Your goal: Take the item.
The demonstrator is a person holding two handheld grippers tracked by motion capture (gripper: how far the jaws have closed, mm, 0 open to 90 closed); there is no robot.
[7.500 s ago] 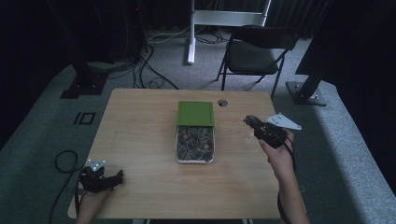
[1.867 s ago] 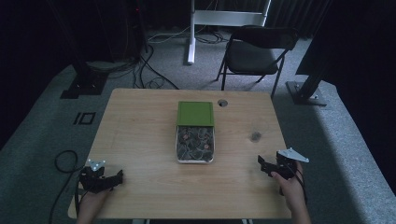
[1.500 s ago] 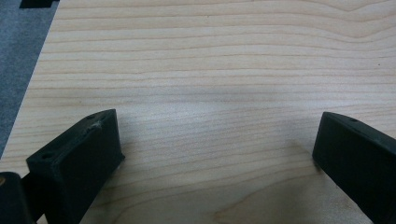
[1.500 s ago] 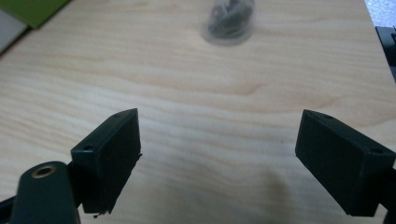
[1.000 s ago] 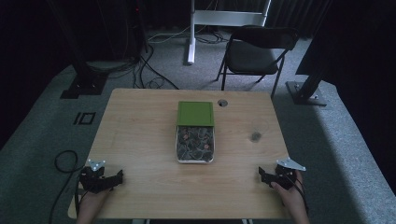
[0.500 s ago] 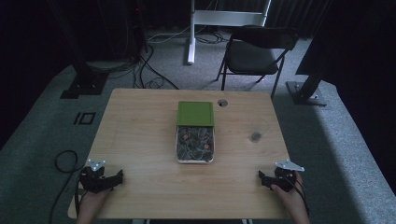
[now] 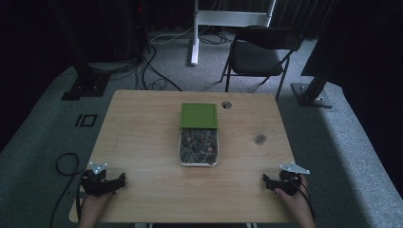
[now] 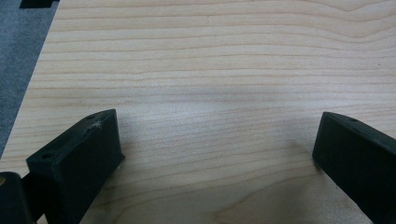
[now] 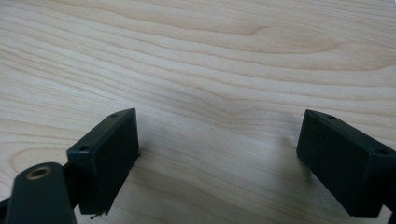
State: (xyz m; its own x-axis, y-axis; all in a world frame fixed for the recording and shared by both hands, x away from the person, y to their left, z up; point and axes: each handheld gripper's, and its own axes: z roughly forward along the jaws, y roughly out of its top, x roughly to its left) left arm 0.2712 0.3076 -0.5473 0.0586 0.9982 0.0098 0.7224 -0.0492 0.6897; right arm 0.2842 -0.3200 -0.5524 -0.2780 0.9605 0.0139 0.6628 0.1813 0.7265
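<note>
Grippers sat at the table's (image 7: 142, 123) near corners, well apart from the box. Left gripper (image 7: 117, 180) rested on bare wood at the near left, jaws spread wide, holding nothing. Green-lidded box (image 7: 199, 134) lay at the table's middle, lid slid back. Right gripper (image 7: 267, 180) rested near right, jaws wide, empty.

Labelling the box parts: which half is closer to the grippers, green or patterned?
The patterned half. It lies on the near side of the table, toward the left gripper and right gripper; the green half sits behind it.
</note>
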